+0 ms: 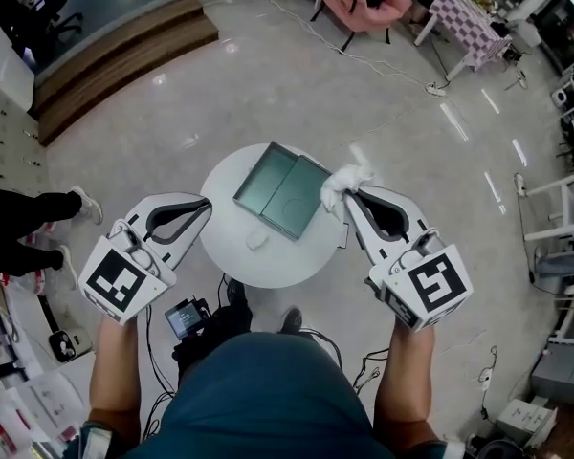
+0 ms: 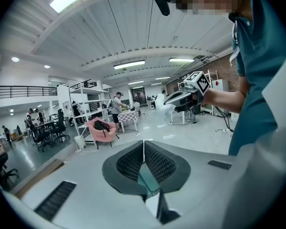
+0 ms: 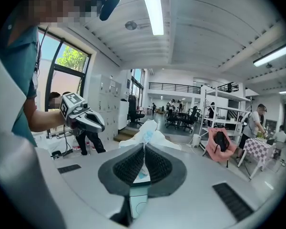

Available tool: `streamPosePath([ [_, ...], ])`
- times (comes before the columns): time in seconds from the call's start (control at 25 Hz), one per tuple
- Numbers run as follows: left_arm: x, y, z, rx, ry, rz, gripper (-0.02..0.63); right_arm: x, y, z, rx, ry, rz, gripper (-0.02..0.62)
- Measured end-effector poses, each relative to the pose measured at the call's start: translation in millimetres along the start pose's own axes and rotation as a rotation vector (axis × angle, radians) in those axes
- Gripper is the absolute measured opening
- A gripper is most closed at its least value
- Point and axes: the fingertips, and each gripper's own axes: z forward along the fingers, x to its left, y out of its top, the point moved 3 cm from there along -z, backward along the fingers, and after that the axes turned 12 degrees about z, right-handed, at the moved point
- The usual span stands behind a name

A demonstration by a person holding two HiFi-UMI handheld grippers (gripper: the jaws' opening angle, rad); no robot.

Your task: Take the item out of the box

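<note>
An open dark green box [image 1: 268, 182] lies flat on the round white table [image 1: 258, 261], and both its halves look bare. My right gripper [image 1: 346, 194] hovers at the box's right edge, shut on a crumpled white plastic packet [image 1: 345, 178]. In the right gripper view that packet [image 3: 145, 133], with some blue print, sticks up from between the closed tips of the gripper [image 3: 144, 146]. My left gripper [image 1: 208, 202] is held at the table's left rim. In its own view it is shut [image 2: 144, 143] with nothing between its pads, and it faces the right gripper [image 2: 186, 97].
A small white object [image 1: 256, 240] lies on the table in front of the box. A black device [image 1: 187, 316] and cables sit on the floor by my feet. A person's legs [image 1: 29, 213] are at the left. A wooden step [image 1: 124, 51], a pink chair [image 1: 364, 3] and a white rack [image 1: 564, 208] stand further off.
</note>
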Motion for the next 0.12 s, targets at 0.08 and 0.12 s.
streamPosePath([
  [0.08,-2.1,3.3,2.2,-0.002,-0.002,0.001,0.025,-2.2,-0.2,-4.7,-0.001,-0.003,0.001,0.041],
  [0.12,-3.1,4.9,3.4,-0.002,-0.003,0.002,0.025,-3.3,-0.4,-7.0,-0.002,-0.004,0.002,0.041],
])
